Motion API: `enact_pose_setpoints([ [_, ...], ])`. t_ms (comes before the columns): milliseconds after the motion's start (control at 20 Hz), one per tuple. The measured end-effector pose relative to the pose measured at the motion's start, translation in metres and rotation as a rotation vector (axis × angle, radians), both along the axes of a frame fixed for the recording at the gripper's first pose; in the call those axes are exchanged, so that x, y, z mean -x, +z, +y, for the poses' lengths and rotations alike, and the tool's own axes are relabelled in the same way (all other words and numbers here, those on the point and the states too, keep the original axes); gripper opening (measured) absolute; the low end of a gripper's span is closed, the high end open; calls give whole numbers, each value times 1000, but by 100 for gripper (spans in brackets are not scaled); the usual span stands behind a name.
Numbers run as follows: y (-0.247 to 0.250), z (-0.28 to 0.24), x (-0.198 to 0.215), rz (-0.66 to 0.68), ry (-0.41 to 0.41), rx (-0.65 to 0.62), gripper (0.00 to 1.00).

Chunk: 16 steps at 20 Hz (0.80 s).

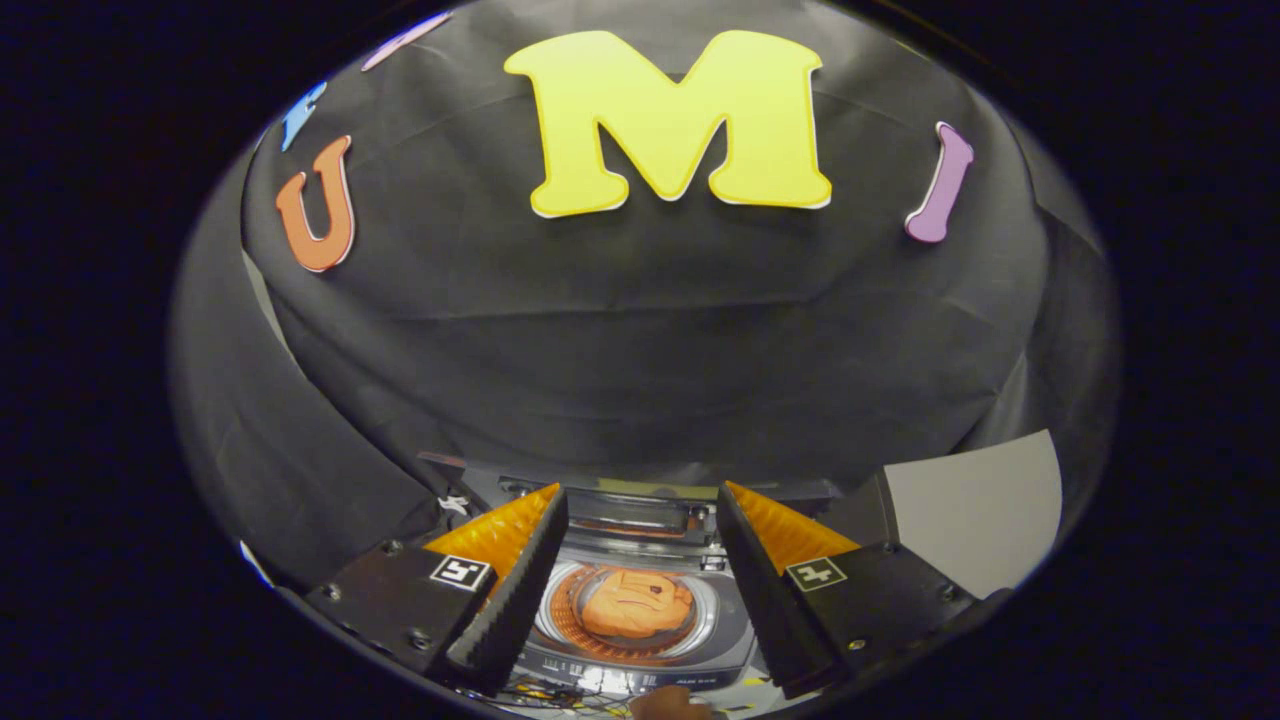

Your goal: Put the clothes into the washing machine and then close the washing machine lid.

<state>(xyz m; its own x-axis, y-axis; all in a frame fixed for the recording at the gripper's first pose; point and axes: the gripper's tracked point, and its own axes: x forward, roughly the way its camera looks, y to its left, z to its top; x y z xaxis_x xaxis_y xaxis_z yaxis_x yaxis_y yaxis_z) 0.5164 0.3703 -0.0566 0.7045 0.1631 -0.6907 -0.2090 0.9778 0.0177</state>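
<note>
The fingers (pixel 640 590) are held wide apart, empty; the orange clothes (pixel 637 603) are seen in the washing machine (pixel 640 655) drum. The raised lid (pixel 640 512) could be missed, being approached from above.

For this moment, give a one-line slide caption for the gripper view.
Open gripper above the washer, its lid up and orange clothes in the drum.

**Washer partly hidden behind the fingers**

The grey top-loading washing machine (pixel 640 655) has both sides hidden behind the spread gripper (pixel 640 560) fingers. Its raised lid (pixel 640 515) at the far side is dim and hard to make out. The orange crumpled garment (pixel 637 605) in the drum is too small to identify.
</note>
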Motion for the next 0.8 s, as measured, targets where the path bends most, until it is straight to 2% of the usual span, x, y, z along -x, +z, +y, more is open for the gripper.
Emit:
enact_pose_setpoints([
  [450,-43,14,-62,114,-22,-6,93],
  [800,-78,14,-94,191,-50,-22,93],
])
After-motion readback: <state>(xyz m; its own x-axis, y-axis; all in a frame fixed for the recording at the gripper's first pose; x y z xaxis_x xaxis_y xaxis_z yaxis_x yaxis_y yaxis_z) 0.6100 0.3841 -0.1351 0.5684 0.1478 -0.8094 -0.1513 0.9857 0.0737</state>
